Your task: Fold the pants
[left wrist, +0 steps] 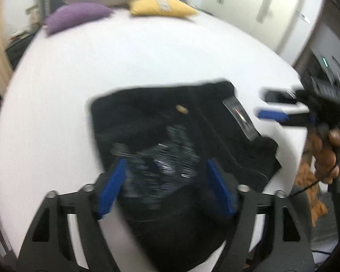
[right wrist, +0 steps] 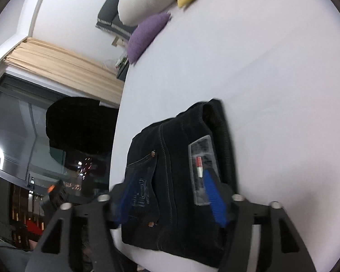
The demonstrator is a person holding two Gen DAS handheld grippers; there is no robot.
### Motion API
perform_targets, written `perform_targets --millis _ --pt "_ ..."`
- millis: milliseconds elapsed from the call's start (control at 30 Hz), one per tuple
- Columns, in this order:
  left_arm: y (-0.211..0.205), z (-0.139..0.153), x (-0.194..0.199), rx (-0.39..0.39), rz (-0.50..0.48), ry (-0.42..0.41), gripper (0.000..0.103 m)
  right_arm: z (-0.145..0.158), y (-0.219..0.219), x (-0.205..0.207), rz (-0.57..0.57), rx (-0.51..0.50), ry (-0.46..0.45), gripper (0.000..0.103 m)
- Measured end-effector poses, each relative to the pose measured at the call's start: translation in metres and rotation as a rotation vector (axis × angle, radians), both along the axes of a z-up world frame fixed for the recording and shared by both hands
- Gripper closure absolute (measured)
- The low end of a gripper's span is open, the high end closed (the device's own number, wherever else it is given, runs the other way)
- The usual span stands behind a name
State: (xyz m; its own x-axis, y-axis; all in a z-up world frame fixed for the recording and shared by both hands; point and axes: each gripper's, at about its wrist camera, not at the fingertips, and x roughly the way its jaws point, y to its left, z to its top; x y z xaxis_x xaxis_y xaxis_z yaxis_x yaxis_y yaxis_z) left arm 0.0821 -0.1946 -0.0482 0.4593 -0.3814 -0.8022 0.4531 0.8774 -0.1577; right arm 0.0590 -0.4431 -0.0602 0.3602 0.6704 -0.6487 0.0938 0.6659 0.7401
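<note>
The pants (right wrist: 179,181) are seen folded into a compact stack near the bed's (right wrist: 271,79) near edge (little seems left but tidying), with both the left tongs (left wrist: 165,185) and right tongs (right wrist: 172,195) held apart, gripping nothing.

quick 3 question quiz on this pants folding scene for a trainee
1. True or false: the pants lie in a folded bundle on the white bed.
2. Which pillow lies nearest the bed's edge: a) yellow b) purple c) white?
3. Fill in: both the left gripper and the right gripper have jaws that are ____.

Key: 1 true; 2 b; 3 open
</note>
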Motion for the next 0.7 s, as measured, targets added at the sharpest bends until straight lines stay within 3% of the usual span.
perform_targets --millis 67,167,333,467,567,633,700 --pt "0.019 -0.001 0.009 -0.015 0.054 0.01 0.016 -0.003 -0.012 -0.001 -0.007 -0.028 0.017 0.022" --pt "0.041 -0.02 0.029 -0.058 0.11 0.127 0.016 -0.027 -0.027 0.005 0.017 0.035 0.1 0.022" --pt "0.039 -0.053 0.045 -0.122 0.076 0.291 0.016 -0.052 -0.022 0.019 0.053 0.094 0.155 0.022" --pt "0.033 -0.064 0.051 -0.164 0.049 0.31 0.016 -0.06 -0.005 0.034 0.128 0.111 0.194 0.025" --pt "0.032 -0.067 0.06 -0.215 0.028 0.36 0.016 -0.062 0.006 0.04 0.138 0.12 0.212 0.033" --pt "0.027 -0.067 0.064 -0.201 0.006 0.366 0.031 -0.066 0.009 0.043 0.129 0.107 0.228 0.058" --pt "0.026 -0.065 0.066 -0.197 0.006 0.37 0.047 -0.067 0.011 0.04 0.121 0.073 0.235 0.066"
